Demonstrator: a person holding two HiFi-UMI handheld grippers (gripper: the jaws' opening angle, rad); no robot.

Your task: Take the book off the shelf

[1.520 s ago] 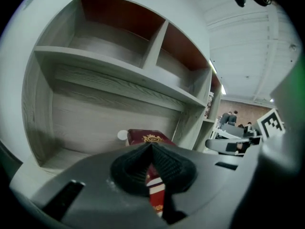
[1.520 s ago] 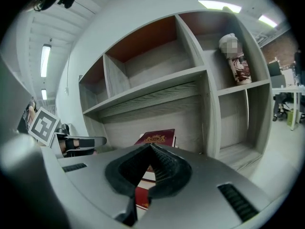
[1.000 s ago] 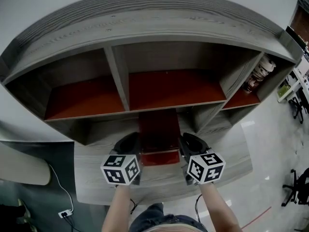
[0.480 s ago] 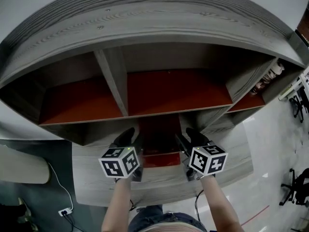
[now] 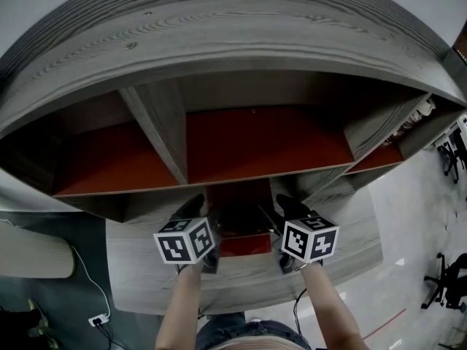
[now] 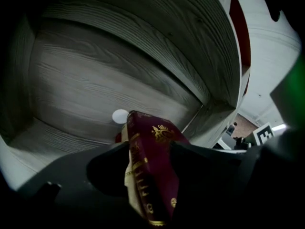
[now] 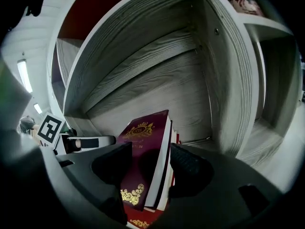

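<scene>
A maroon book with gold print (image 6: 155, 168) lies on a short stack of red books (image 5: 244, 243) in the low middle bay of the grey wooden shelf (image 5: 241, 57). My left gripper (image 5: 198, 211) stands at the book's left side. Its jaws have just been opening, and the book's spine end sits between them. My right gripper (image 5: 282, 210) stands at the right side. Its jaws have also just been opening, astride the book's page edge (image 7: 159, 163). Neither pair of pads visibly presses on the covers. The stack's far end is hidden in the dark bay.
The upper bays have red floors (image 5: 263, 141) and hold nothing in view. A pale object (image 5: 427, 111) stands in the far right bay. A white round dot (image 6: 120, 116) sits on the bay's back wall. Office chairs (image 5: 452, 279) and a floor socket (image 5: 95, 319) lie outside the shelf.
Both grippers have slid a little forward and down along the book's sides. The head view has tipped closer over the shelf top. The book stays in its bay.
</scene>
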